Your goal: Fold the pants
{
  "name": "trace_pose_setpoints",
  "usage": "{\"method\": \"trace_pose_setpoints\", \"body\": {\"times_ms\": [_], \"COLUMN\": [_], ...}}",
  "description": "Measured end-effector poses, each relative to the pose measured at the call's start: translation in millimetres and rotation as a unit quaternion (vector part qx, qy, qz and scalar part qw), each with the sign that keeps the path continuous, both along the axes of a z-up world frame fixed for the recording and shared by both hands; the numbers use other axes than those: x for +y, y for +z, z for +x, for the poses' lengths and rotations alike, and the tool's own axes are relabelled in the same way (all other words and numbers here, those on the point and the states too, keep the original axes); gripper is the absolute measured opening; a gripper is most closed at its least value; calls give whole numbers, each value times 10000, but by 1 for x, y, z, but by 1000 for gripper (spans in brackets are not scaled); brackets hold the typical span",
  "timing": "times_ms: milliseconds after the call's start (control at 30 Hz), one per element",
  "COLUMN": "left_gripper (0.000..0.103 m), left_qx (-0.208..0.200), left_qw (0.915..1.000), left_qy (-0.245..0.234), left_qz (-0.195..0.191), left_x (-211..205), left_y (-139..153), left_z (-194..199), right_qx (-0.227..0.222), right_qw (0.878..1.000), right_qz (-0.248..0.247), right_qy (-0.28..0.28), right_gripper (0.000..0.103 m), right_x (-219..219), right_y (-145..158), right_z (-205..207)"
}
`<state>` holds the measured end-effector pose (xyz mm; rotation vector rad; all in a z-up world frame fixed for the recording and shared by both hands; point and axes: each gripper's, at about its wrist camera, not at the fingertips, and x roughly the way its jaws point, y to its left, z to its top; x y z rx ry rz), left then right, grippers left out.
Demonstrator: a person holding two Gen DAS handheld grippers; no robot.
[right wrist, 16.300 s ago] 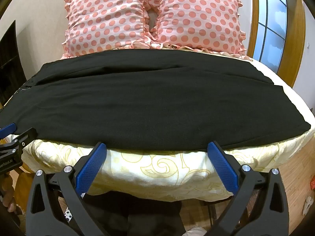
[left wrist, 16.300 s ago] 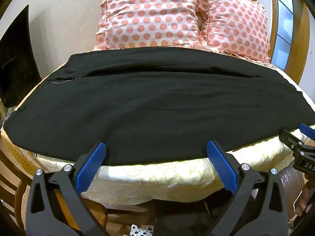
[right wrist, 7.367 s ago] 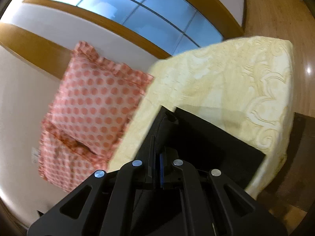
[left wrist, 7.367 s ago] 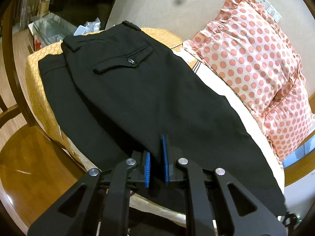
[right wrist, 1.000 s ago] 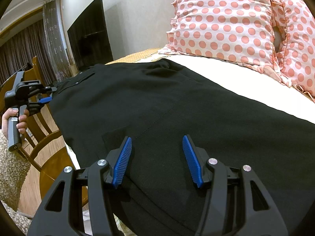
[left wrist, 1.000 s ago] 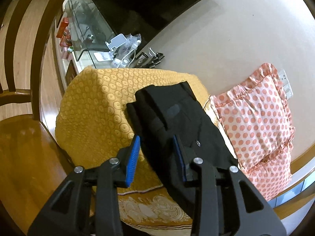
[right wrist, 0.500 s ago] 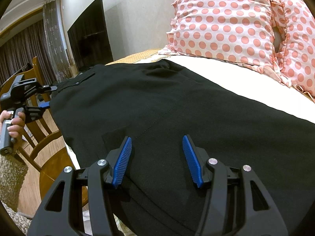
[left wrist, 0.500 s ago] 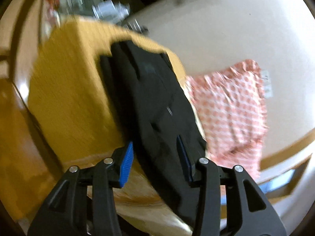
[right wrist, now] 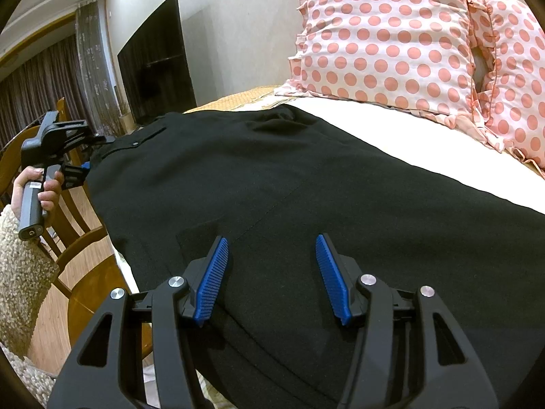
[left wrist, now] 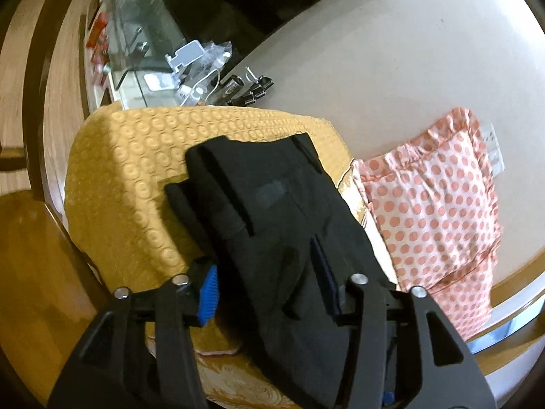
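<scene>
1. The black pants [right wrist: 306,177] lie folded lengthwise across the bed [right wrist: 425,136], waist end toward the mustard quilted cover [left wrist: 129,170] at the bed's corner
2. The left gripper [left wrist: 269,283] sits at the waist end with its fingers [left wrist: 208,289] parting; cloth bunches up between them, but the pads do not press on it
3. The right gripper [right wrist: 272,272] hovers over the middle of the pants with its fingers [right wrist: 213,279] spread and nothing grasped; black cloth lies under and between them
4. In the right wrist view a hand [right wrist: 39,187] in a fuzzy cream sleeve [right wrist: 17,272] grips the left gripper's handle at the far left edge of the pants
5. Two pink polka-dot pillows [right wrist: 385,41] lean against the wall at the head of the bed, apart from the pants across a strip of white sheet
6. A wooden chair [right wrist: 78,225] stands close against the bed on the left gripper's side, crowding that corner
7. Beyond the mustard cover a glass stand [left wrist: 136,34] carries clutter: a white holder, cables and black binder clips [left wrist: 252,88]
8. A dark television [right wrist: 156,64] hangs on the wall near brown curtains [right wrist: 44,88]
</scene>
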<state>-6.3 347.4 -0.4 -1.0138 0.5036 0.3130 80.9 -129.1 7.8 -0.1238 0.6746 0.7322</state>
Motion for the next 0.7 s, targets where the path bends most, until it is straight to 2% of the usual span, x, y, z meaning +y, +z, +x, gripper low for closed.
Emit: {"method": "trace_pose_setpoints", "body": {"times_ms": [67,100,133,167,200,300,367,467,533,700], "left_gripper": [49,43,39,30,23,16,12,9,9,8], "left_qx": [5,14,67,135,179,228,265,243,174,-112], "left_qw": [10000,10000,9999,9998,9997,9995,9987,9943,9880,9710], "left_qy": [56,74,112,142,163,150,149,91,-45,-712], "left_qz": [-9,-21,-28,-21,-7,142,417,1036,1537,2281], "left_x": [-2,-1,0,1,2,0,-7,-28,-50,-115], "left_y": [-1,-2,-2,-3,-5,-2,8,34,58,110], "left_z": [0,-1,0,-1,-2,-4,-4,0,4,24], "right_qx": [-65,-69,-20,33,95,134,110,65,10,-90], "right_qw": [9999,9999,9999,9998,9996,9991,9988,9976,9965,9913], "right_qz": [-112,-139,-99,-24,119,354,478,630,700,922], "right_qy": [27,72,132,175,227,163,6,-270,-446,-940], "right_gripper": [58,59,71,85,86,86,86,86,86,86], "right_x": [0,-2,-5,-9,-16,-34,-49,-72,-85,-124], "right_y": [1,3,4,4,6,12,18,26,29,34], "right_z": [-3,-5,-6,-8,-10,-15,-16,-15,-14,-12]}}
